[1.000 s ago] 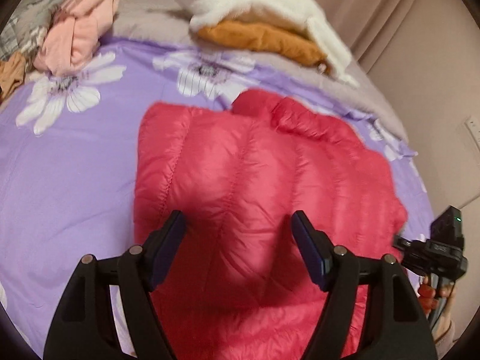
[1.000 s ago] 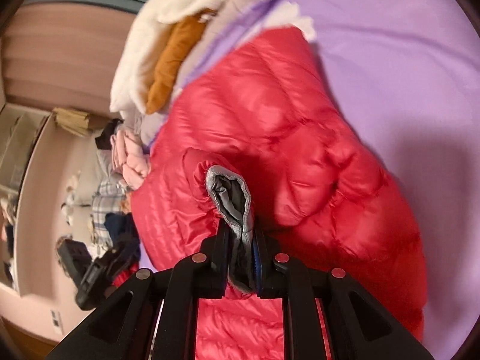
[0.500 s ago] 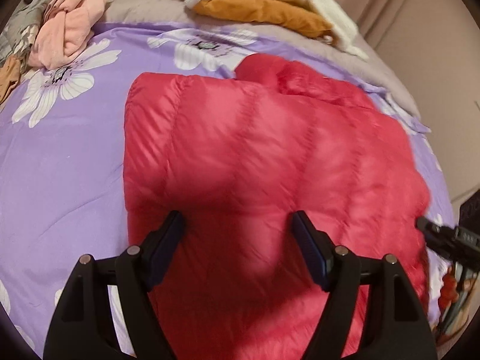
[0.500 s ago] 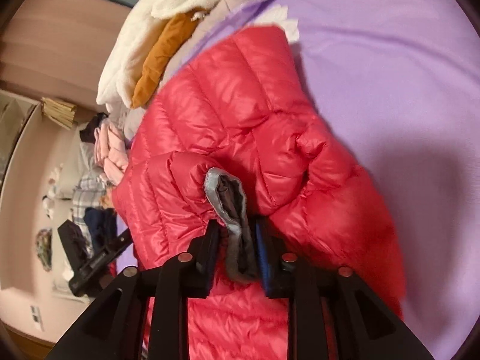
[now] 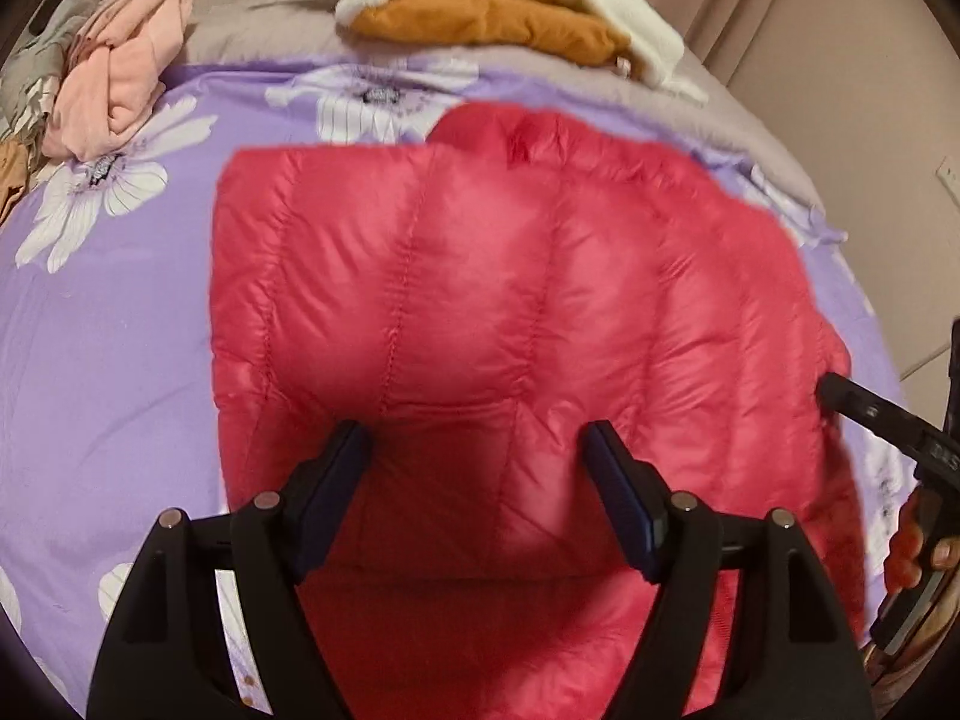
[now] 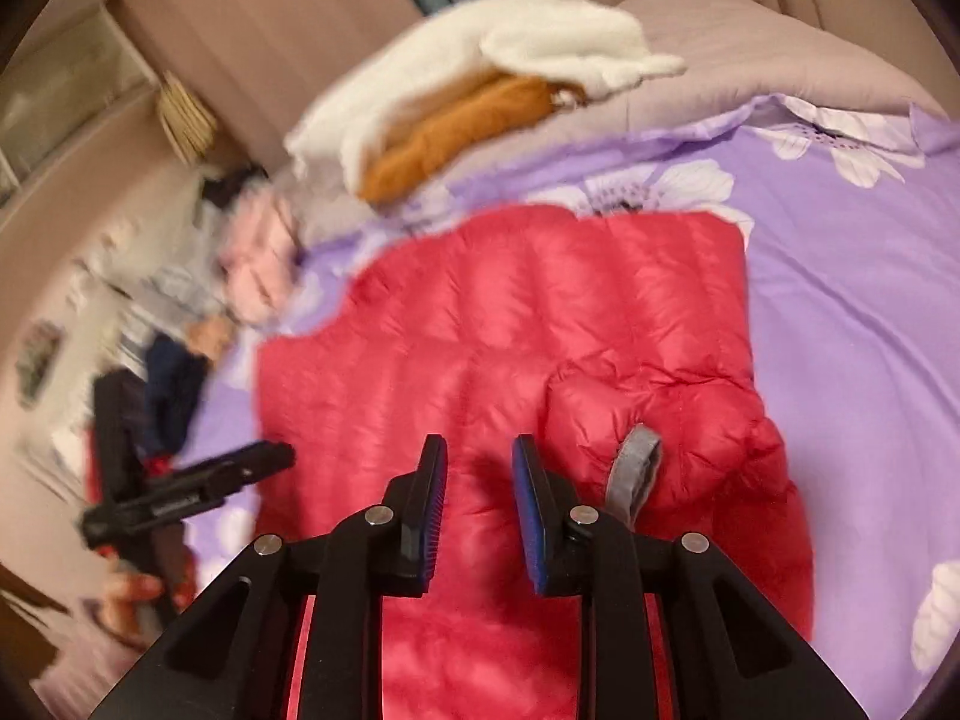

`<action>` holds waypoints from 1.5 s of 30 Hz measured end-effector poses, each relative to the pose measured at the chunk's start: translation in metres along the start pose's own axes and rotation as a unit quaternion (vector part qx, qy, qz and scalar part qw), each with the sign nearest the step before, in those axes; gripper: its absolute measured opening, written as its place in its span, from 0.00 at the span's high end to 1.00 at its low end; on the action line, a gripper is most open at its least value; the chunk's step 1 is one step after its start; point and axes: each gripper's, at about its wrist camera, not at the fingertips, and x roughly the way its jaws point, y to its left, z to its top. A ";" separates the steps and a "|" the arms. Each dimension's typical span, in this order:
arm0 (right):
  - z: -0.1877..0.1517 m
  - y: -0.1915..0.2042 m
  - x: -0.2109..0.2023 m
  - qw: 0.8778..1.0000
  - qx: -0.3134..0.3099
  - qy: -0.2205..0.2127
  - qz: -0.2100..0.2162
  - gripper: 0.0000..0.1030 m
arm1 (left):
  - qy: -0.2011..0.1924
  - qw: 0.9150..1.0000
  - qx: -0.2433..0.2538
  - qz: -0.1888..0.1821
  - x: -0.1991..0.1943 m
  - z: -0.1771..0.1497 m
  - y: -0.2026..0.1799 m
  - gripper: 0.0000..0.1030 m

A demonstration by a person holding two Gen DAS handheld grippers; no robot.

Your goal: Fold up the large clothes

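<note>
A red puffer jacket (image 5: 480, 270) lies flat on the purple floral bedsheet (image 5: 108, 360). My left gripper (image 5: 474, 438) hovers open over its near part with nothing between the fingers. In the right wrist view the jacket (image 6: 480, 330) has one sleeve (image 6: 672, 408) folded across its body, the grey cuff (image 6: 636, 468) lying free just right of my right gripper (image 6: 478, 444). That gripper's jaws stand slightly apart and hold nothing. Each gripper shows in the other's view: the right gripper (image 5: 864, 408) at the jacket's right edge, the left gripper (image 6: 240, 468) at its left.
A white fleece over an orange garment (image 5: 498, 18) sits at the far end of the bed. Pink clothes (image 5: 120, 78) are heaped at the far left, with more clothing beyond them. A beige wall and curtain close the right side.
The right gripper let go of the grey cuff, then lifted and rolled away; the sleeve now rests on the jacket. The left gripper sank a little closer to the jacket, still open.
</note>
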 end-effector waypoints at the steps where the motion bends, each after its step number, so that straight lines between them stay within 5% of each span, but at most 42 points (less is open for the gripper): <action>1: -0.001 -0.002 0.007 1.000 -0.001 0.011 -0.013 0.76 | 0.001 1.000 0.004 0.000 0.001 -0.001 0.000 0.27; 9: -0.010 -0.016 0.031 0.999 0.016 0.037 -0.017 0.80 | 0.013 1.000 -0.010 -0.016 0.012 0.001 0.009 0.25; 22: -0.029 -0.025 0.011 0.998 0.034 0.047 0.023 0.80 | 0.022 1.000 -0.003 -0.005 0.002 -0.017 0.013 0.25; 39: -0.028 -0.016 0.025 0.998 0.020 0.058 -0.009 0.80 | 0.026 0.999 0.017 0.007 0.007 -0.029 0.008 0.15; 45: -0.030 -0.022 0.001 0.997 0.052 0.041 0.027 0.74 | 0.013 1.000 0.003 0.007 -0.014 -0.042 0.003 0.15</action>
